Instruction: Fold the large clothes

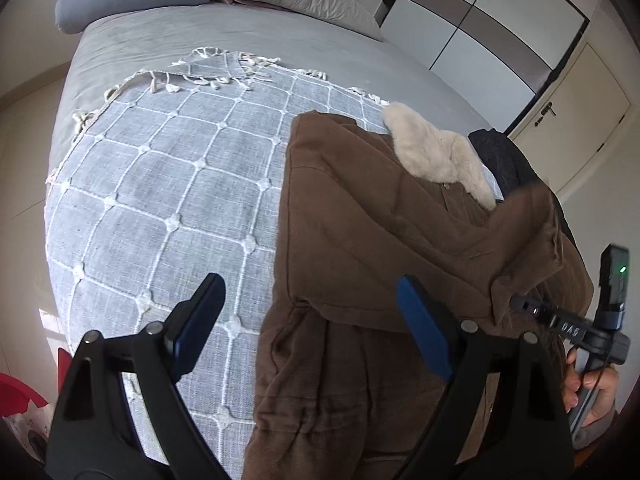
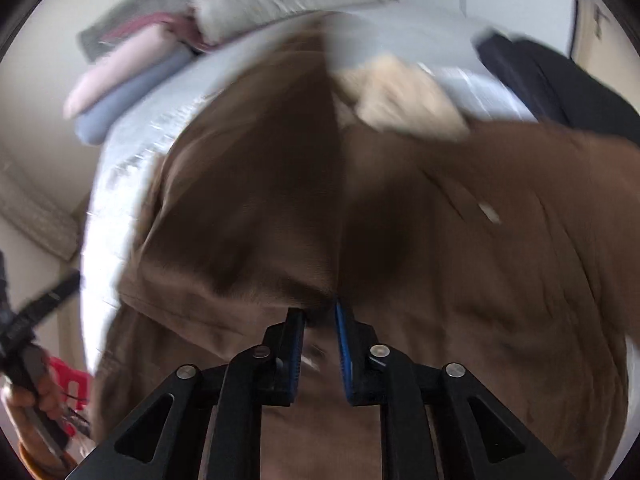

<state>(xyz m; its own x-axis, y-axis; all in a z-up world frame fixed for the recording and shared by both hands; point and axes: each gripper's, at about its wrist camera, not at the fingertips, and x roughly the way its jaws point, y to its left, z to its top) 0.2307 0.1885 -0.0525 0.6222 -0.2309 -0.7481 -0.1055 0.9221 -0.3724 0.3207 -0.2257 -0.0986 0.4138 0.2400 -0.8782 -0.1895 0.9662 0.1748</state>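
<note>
Left gripper (image 1: 308, 320) released, jaws spread wide, nothing between them; hovering over the near hem edge of the brown coat (image 1: 400, 240), one finger above the grey checked throw (image 1: 160, 184), the other above coat cloth. Right gripper (image 2: 320, 344) nearly clenched, jaws a narrow gap apart with a fold of coat cloth (image 2: 280, 200) running up from between the tips; apparently pinched, though blur in the right wrist view leaves contact at the pads uncertain. Coat spread on the bed ahead of both tools, cream fur collar (image 1: 436, 148) at the far end, a dark garment (image 1: 500, 156) beyond it to the right.

Judged step: carrying one side of the coat across to make a lengthwise fold. To do well: keep the pinch firm and low, draw the flap across and level so the thick padding does not bunch. Pin the near hem with the open tool, or grip it, before pulling. Lay edge to edge, then smooth toward the collar.
</note>
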